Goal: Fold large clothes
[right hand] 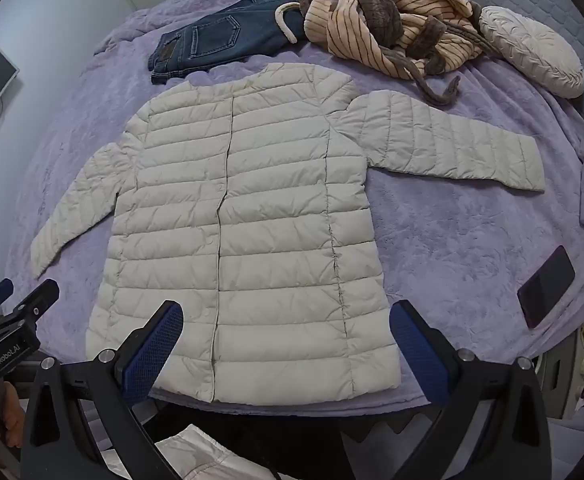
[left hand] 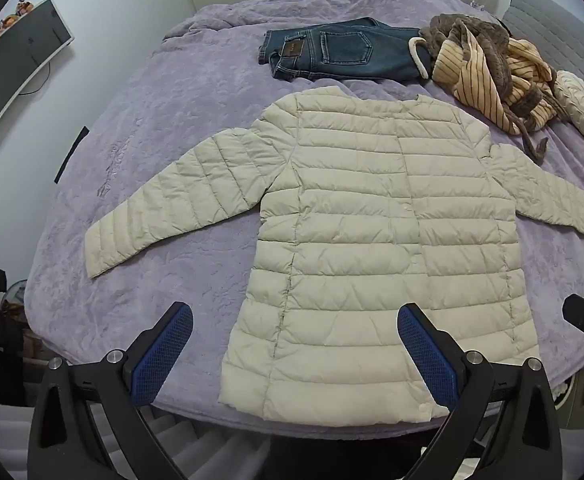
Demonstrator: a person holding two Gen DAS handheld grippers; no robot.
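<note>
A cream quilted jacket (left hand: 371, 240) is laid flat on a bed covered with a purple blanket (left hand: 196, 264). The front of the jacket is turned up and closed, the collar is pointed toward the far side of the bed, and the hem is placed along the near edge. Both sleeves are spread outward and slightly downward on the blanket.

The left gripper (left hand: 295, 356) is held above the near edge of the bed, tilted steeply down, with its blue-padded fingers (left hand: 164, 354) set wide apart; nothing is clamped between them, and the lower left part of the hem is seen in the gap. The right gripper (right hand: 286, 350) is held the same way over the lower right part of the jacket, its fingers (right hand: 417, 354) likewise spread wide and closed on nothing. From the right wrist view, part of the left gripper is seen at the left edge.

Beyond the collar, a pair of folded blue jeans (left hand: 339, 54) is laid on the blanket. Just beside them, to the right, a heap of tan striped and brown fleecy clothing (right hand: 387, 20) is piled, with one end overlapping the jeans. A cream round cushion (right hand: 531, 50) is placed next to that heap. A dark phone (right hand: 545, 286) is left on the blanket near the right edge, well apart from the jacket.
</note>
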